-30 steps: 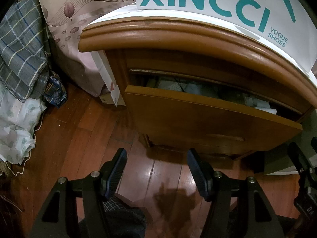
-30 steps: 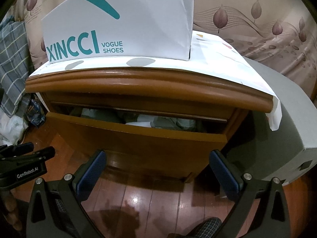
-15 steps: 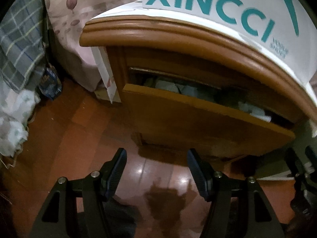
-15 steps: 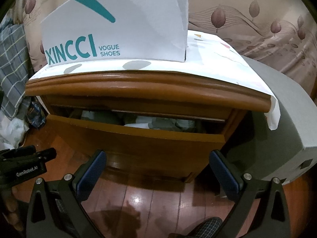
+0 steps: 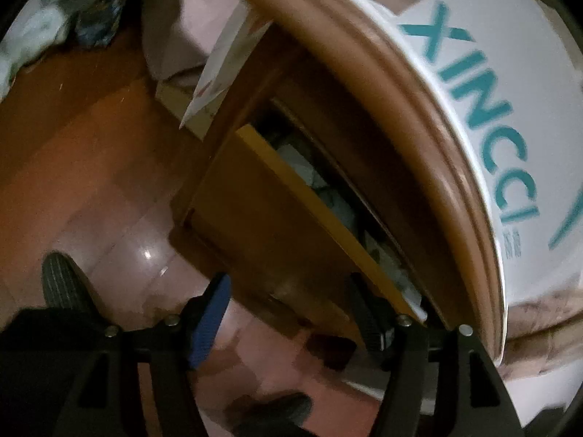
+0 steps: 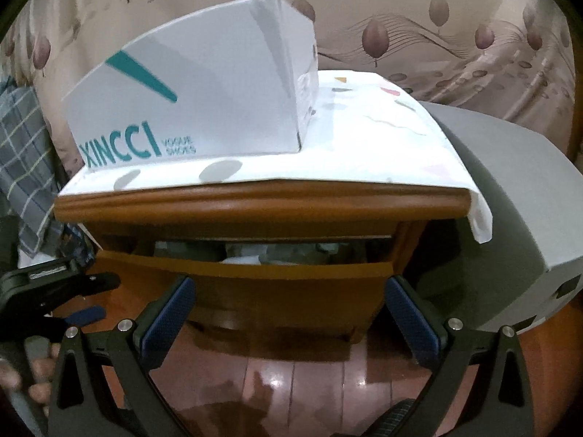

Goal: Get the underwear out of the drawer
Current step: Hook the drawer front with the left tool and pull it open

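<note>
Wooden nightstand (image 6: 255, 211) with drawer (image 6: 255, 273) pulled partly out; pale folded underwear (image 6: 251, 249) inside, behind the drawer front. Left gripper (image 5: 288, 313), rolled sideways, jaws just widened to about half, empty. Right gripper (image 6: 288, 313) jaws wide apart, empty. White shoe box (image 6: 189, 102) on top.

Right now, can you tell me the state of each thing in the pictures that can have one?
drawer: partly open, clothes inside.
clothes: lying in the drawer, untouched.
shoe box: closed, standing on the nightstand's top.
white cloth: spread over the nightstand's top, hanging over its right edge.
left gripper: open, empty, jaws have just been opening.
right gripper: open, empty.
</note>
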Demonstrator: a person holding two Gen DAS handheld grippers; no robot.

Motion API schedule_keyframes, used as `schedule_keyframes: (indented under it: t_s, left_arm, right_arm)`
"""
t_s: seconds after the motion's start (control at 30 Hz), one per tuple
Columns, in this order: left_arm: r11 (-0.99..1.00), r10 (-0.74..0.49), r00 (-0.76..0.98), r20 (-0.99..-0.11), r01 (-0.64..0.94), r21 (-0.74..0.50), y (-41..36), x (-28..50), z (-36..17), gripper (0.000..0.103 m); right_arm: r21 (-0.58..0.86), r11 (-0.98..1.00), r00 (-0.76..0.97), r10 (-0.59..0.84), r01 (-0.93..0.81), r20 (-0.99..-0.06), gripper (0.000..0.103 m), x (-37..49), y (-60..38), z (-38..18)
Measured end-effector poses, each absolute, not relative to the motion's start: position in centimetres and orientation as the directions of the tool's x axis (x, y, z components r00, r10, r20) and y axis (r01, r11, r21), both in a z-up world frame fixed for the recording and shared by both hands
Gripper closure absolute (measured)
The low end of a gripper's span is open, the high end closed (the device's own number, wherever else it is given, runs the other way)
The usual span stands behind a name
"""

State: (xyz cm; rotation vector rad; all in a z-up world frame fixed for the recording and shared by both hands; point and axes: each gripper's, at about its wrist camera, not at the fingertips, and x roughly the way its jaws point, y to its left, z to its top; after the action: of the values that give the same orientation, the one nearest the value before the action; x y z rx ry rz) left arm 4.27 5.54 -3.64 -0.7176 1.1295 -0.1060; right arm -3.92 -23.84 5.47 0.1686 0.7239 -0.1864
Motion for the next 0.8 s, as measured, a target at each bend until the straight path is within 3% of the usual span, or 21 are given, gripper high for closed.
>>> schedule_keyframes:
  t_s: [0.57, 0.8]
  left_arm:
    - [0.601, -0.488, 0.489, -0.723, -0.413, -0.685, 6.8, 6.9, -6.8, 0.023]
    - [0.485, -0.519, 0.513, -0.684, -0.482, -0.729, 7.5, 5.9, -9.3, 0.002]
  right_arm:
    - [0.197, 0.950, 0.745, -0.054, 0.244, -0.665, 0.000, -4.3, -26.1, 6.5]
    - [0.190, 0.944, 0.753, -0.083, 0.270, -0.653, 0.000, -4.5, -26.9, 7.1]
